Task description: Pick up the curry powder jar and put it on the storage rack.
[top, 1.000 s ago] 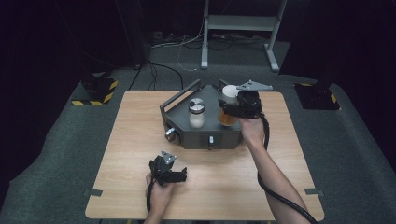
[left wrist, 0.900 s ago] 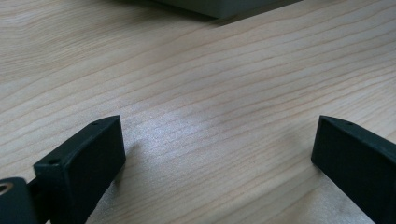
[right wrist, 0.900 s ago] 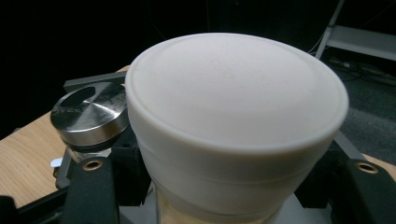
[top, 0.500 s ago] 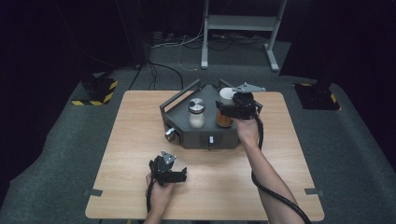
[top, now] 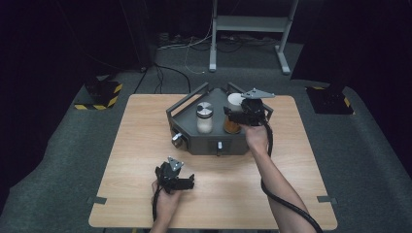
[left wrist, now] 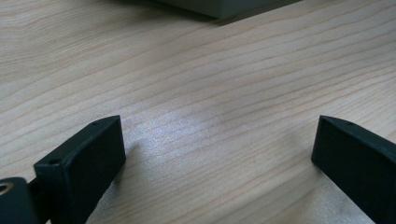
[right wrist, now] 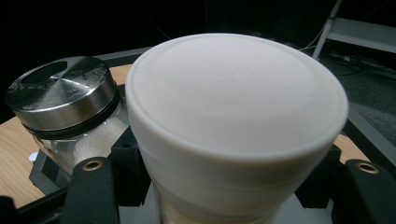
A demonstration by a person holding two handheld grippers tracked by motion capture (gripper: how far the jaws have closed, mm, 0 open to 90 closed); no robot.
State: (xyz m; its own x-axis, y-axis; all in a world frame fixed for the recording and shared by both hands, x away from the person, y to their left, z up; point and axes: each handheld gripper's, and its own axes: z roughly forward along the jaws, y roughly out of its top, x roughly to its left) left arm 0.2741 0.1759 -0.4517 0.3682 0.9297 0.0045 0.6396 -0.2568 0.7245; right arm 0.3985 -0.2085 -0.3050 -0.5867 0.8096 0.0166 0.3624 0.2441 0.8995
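Note:
A jar with a white lid (top: 233, 101) and amber contents stands upright over the right part of a grey tray (top: 209, 143). My right gripper (top: 236, 115) is shut on it below the lid. In the right gripper view the white lid (right wrist: 236, 107) sits between the black fingers (right wrist: 91, 186). Just left of it a glass jar with a metal lid (top: 204, 118) holds white grains (right wrist: 60, 93). My left gripper (top: 188, 181) rests low on the table near the front, open (left wrist: 219, 149) with bare wood between its jaws.
The grey tray has raised walls, a handle bar at its back left (top: 187, 99) and knobs on its front face (top: 177, 140). The wooden table (top: 131, 145) stretches around it. Beyond the table are a dark floor, cables and a metal stand (top: 248, 22).
My right gripper has shifted slightly left and lower with the white-lidded jar, closer to the metal-lidded jar. The left gripper has stayed put.

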